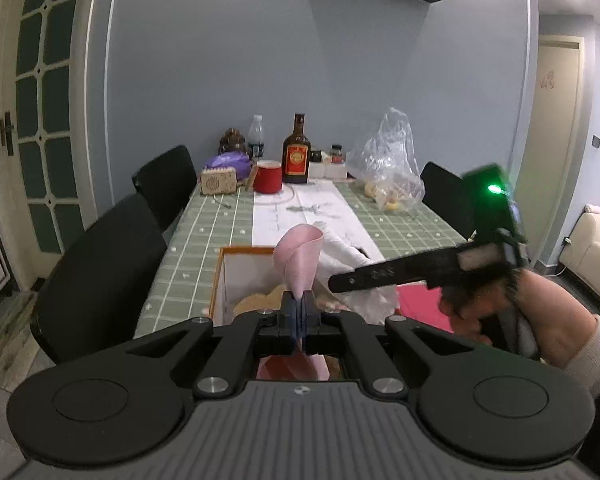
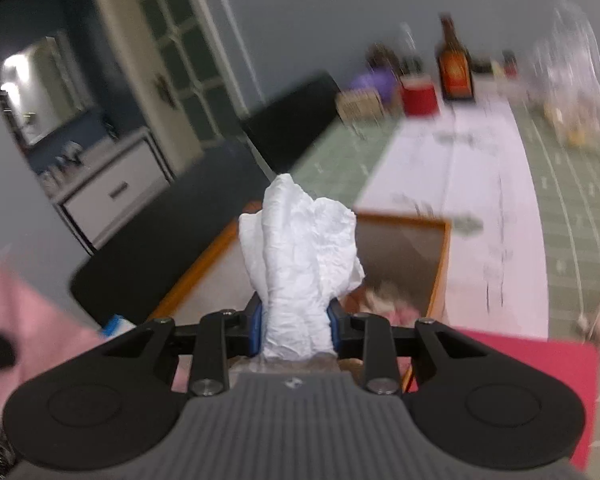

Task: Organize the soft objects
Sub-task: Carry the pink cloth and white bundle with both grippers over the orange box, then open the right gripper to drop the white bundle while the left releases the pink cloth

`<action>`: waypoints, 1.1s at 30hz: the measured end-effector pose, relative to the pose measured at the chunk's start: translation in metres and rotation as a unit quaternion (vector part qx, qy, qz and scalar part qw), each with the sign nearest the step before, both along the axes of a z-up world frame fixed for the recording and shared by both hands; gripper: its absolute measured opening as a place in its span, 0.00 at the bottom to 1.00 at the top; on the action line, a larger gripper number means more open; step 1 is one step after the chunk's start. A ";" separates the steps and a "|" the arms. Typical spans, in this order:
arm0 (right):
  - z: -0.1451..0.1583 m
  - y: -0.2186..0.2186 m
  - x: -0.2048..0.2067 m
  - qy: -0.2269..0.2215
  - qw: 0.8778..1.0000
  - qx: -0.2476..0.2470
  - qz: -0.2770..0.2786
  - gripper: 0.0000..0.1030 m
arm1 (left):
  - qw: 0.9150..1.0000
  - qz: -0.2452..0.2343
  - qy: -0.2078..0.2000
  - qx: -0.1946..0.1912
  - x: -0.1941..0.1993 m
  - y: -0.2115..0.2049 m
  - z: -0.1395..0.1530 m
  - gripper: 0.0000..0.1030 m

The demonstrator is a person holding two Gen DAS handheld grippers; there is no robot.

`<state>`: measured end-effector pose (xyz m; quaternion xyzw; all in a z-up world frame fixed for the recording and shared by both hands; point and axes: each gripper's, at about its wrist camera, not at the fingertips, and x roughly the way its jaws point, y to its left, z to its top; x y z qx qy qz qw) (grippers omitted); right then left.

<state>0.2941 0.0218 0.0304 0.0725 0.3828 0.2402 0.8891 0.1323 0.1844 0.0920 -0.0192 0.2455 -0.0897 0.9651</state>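
Pink cloth (image 1: 300, 260): the left gripper (image 1: 301, 312) is pinching it with the jaws fully closed on a thin fold, the free part curling upward in a loose cone above the pads. It is reading as light, limp fabric, holding a curl but likely to flop once released; a pinch on a gathered edge is suiting it.

White crumpled cloth (image 2: 300, 256): the right gripper (image 2: 296, 330) is clamping it with the jaws partly apart, the bunched bulk filling the gap and standing up above the blue pads (image 2: 257, 330). It is looking soft, airy and compressible, probably non-slippery; gripping the thick gathered middle is the safer hold.

Orange-rimmed box (image 2: 444, 264): it is sitting on the green checked tablecloth (image 1: 188, 248) directly beyond both grippers, already containing some soft items, too blurred to name. Both cloths are hanging above or just short of its opening.

Red sheet (image 2: 540, 360): it is lying beside the box.
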 end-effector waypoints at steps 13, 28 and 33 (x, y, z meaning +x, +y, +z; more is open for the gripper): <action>-0.038 0.041 0.031 -0.032 0.982 -0.184 0.001 0.30 | 0.998 -0.018 0.025 -0.046 0.005 0.011 -0.025 0.02; -0.011 0.015 0.005 -0.107 0.987 -0.114 0.026 0.92 | 1.000 -0.010 0.011 0.005 0.010 -0.014 -0.040 0.02; -0.002 0.005 -0.008 -0.140 0.984 -0.105 0.026 0.95 | 1.000 -0.004 0.022 0.019 0.013 -0.021 -0.045 0.04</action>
